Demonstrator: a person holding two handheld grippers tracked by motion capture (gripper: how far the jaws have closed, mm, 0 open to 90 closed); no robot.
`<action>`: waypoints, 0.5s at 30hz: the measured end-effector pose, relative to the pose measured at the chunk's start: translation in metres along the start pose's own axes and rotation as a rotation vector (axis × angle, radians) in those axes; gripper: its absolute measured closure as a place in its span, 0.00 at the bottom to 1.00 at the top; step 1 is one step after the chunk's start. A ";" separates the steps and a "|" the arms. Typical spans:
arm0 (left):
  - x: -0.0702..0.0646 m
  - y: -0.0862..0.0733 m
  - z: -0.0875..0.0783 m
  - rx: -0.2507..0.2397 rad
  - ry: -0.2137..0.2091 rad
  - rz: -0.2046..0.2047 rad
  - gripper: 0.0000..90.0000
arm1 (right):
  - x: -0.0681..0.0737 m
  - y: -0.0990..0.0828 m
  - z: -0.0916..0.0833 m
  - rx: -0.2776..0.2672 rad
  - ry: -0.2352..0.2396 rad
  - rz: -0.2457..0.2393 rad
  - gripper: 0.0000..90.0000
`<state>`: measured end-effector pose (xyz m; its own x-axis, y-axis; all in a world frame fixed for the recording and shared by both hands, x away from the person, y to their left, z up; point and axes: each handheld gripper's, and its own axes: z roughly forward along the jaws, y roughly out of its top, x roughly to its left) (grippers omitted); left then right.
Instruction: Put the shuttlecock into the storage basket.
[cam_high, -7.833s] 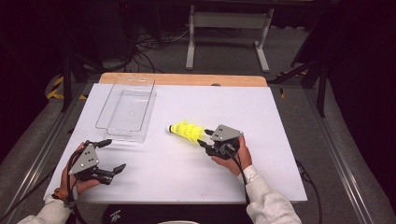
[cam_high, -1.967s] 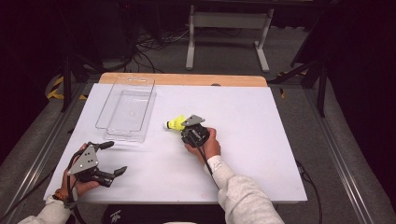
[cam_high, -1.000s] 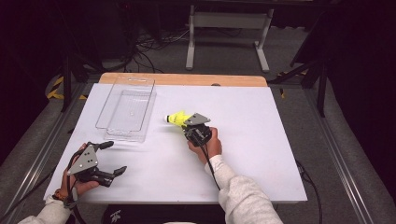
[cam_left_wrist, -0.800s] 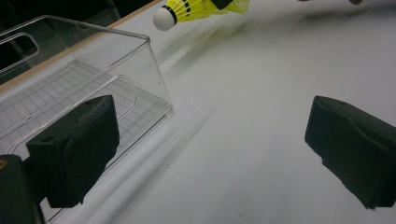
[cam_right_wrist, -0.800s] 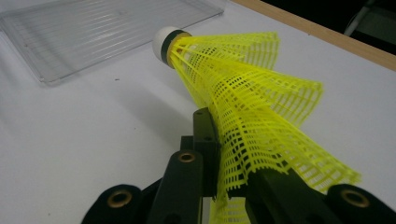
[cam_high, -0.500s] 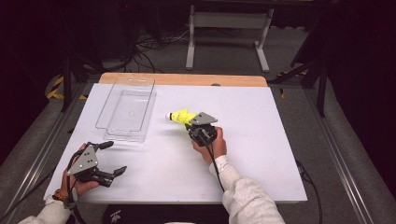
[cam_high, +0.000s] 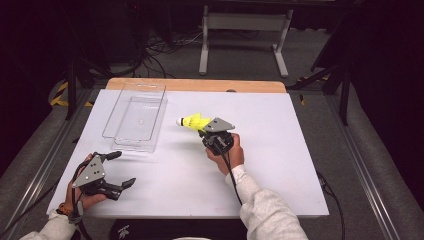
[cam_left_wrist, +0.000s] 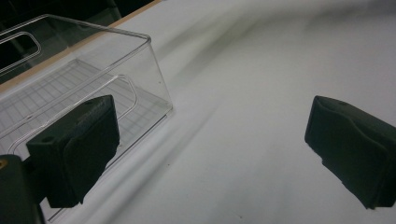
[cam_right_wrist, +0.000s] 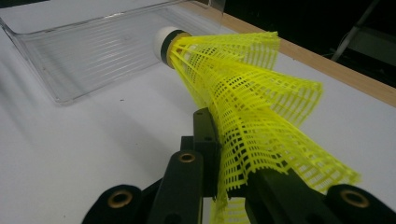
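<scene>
My right gripper (cam_high: 204, 131) is shut on a yellow shuttlecock (cam_high: 194, 121), pinching its mesh skirt (cam_right_wrist: 252, 112). It holds the shuttlecock just above the white table near the middle, white cork tip (cam_right_wrist: 164, 41) pointing left toward a clear plastic bin (cam_high: 136, 116). The bin lies empty at the back left, a short gap from the cork. My left gripper (cam_high: 121, 168) stands open at the front left corner, low over the table, nothing between its two black pads (cam_left_wrist: 74, 149). Its view looks at the bin's near corner (cam_left_wrist: 149, 70).
The white table sheet (cam_high: 280, 150) has a wooden strip (cam_high: 200, 85) along its far edge. Metal rails run along both table sides. A stand's legs and cables sit on the dark floor behind.
The right gripper carried the shuttlecock leftward from the table's right-middle, then drifted slightly right and back over the last second. The left gripper has barely moved.
</scene>
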<state>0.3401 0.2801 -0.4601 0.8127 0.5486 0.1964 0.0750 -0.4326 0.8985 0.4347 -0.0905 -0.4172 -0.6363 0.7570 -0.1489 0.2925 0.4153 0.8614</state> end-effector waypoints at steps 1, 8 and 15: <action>0.000 0.000 0.000 0.000 0.000 -0.003 0.05 | 0.000 0.001 -0.001 -0.001 0.000 -0.002 0.97; 0.000 0.000 0.000 0.000 0.002 -0.005 0.05 | 0.002 0.012 -0.004 -0.012 0.004 -0.022 0.97; 0.000 0.000 0.000 0.000 0.002 -0.005 0.05 | 0.006 0.022 -0.004 -0.025 0.013 -0.043 0.97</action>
<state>0.3401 0.2806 -0.4601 0.8110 0.5523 0.1930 0.0790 -0.4302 0.8993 0.4345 -0.0787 -0.3976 -0.6573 0.7319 -0.1795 0.2469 0.4342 0.8663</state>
